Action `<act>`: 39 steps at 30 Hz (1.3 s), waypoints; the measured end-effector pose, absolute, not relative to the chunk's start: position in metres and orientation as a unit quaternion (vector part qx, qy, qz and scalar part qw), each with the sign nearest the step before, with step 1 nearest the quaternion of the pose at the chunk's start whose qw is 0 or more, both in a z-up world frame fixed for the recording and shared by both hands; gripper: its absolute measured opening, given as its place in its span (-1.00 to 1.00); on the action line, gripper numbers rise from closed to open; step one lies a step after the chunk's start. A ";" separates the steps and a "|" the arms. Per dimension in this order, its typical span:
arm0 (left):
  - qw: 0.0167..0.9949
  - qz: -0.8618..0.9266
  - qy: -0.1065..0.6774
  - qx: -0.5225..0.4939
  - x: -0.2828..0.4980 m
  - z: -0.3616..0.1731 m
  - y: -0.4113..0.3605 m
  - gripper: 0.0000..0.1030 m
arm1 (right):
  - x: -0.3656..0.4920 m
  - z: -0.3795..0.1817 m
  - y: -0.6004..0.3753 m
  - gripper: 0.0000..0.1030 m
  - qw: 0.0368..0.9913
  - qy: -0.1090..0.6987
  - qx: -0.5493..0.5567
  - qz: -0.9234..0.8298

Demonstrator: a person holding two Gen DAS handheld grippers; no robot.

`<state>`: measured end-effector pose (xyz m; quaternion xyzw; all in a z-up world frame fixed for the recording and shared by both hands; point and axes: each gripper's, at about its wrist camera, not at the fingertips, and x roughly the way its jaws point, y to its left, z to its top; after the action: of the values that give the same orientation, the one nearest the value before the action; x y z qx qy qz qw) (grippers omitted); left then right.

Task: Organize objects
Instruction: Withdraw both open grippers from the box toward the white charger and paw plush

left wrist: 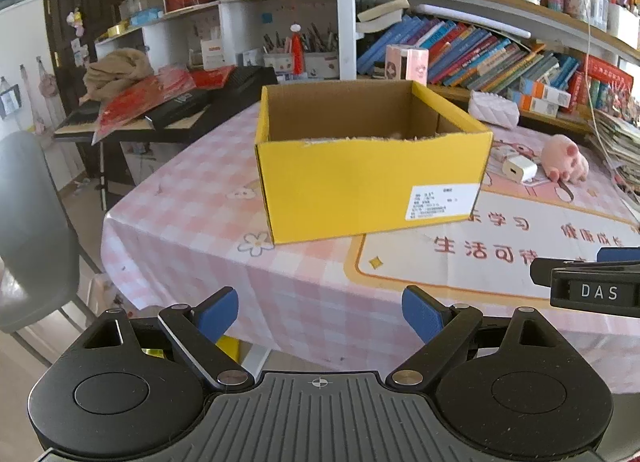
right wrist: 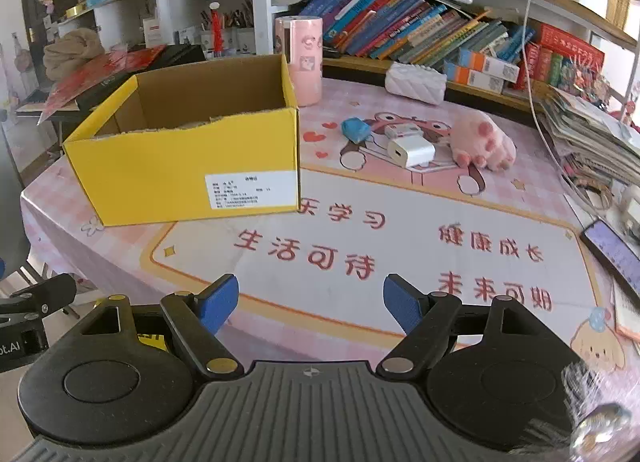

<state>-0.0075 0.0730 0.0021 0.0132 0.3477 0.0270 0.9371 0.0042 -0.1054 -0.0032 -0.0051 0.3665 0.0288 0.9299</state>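
right wrist view: yellow box [right wrist: 188, 166] sits open-topped, presumably to receive the charger [right wrist: 410, 152] and pink plush [right wrist: 482, 138] lying beside it. both the right gripper [right wrist: 310, 302] and left gripper [left wrist: 320, 312] have jaws apart, holding nothing.

Both views are bright with soft daylight, strongest at the upper right, where the shelves [right wrist: 580, 18] wash out toward white. Shadows are faint: a thin one lies under the yellow box [left wrist: 360, 182] on the bench [left wrist: 192, 222]. Fisheye distortion bows the shelf lines and darkens the corners. The bench's centre is sharp; the far left edge in both views turns hazy. A smeared, glinting patch blurs the lower right corner of the right wrist view.
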 end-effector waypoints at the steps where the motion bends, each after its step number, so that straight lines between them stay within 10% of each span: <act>1: 0.937 0.026 0.349 0.014 -0.009 0.001 0.073 0.77 | 0.002 -0.004 -0.106 0.53 0.930 0.367 -0.004 0.027; 39: 0.931 -0.102 0.344 0.069 0.033 -0.003 -0.030 0.77 | -0.009 -0.009 -0.210 0.53 0.921 0.370 0.058 -0.107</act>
<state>0.0329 -0.0297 -0.0028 0.0693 0.3436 -0.1022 0.9310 -0.0093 -0.2098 -0.0090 0.0584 0.3705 -0.1071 0.9208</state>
